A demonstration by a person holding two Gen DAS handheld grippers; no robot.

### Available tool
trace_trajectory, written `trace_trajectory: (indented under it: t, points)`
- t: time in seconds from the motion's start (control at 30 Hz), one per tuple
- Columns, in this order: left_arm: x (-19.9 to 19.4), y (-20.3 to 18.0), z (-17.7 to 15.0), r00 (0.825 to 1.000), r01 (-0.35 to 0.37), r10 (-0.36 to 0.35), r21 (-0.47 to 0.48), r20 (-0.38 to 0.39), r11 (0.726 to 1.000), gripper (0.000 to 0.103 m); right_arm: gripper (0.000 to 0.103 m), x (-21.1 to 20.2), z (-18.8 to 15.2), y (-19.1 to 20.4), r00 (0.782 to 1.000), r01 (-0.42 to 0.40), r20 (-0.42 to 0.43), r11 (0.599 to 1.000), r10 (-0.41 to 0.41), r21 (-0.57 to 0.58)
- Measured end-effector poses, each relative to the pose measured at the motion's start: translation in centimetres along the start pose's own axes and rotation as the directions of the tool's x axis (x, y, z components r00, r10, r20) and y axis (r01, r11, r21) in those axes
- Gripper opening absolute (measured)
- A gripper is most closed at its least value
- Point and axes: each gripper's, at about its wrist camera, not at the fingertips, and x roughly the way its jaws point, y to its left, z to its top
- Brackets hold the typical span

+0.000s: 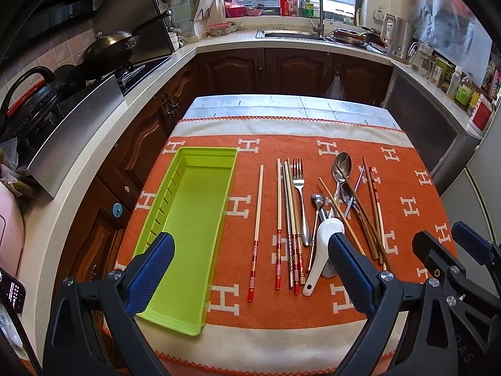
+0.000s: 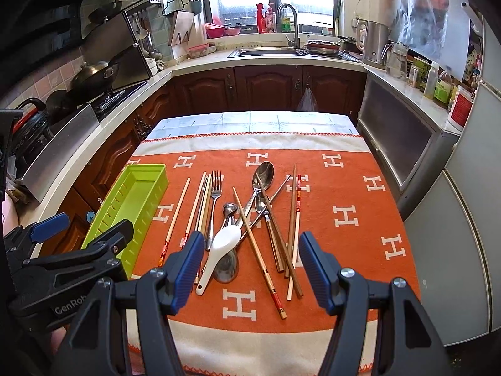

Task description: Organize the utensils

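- Both tools, left tool and right tool, hang spread wide and empty.
- Long lime-green plastic tray lies empty at the table's left.
- Loose chopsticks, a steel fork, spoons and a white ceramic spoon lie beside it.
- Sorting looks unstarted; next comes pinching one utensil.

Both fisheye views look forward and down from the near edge of the orange H-patterned cloth toward the window-side stainless sink. The left wrist view sits above the lime-green plastic tray; the right wrist view hangs further right, over the scattered chopsticks. Both share the tray, the utensils and the counters.
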Motion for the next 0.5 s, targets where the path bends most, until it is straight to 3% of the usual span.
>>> trace_trajectory:
  t: [0.5]
  points:
    - [0.06,0.14,0.03,1.000,0.013,-0.013,-0.006,-0.015,1.000,0.097,0.063,0.37,0.17,0.09,1.000,-0.003,-0.007,1.000,0.003,0.003]
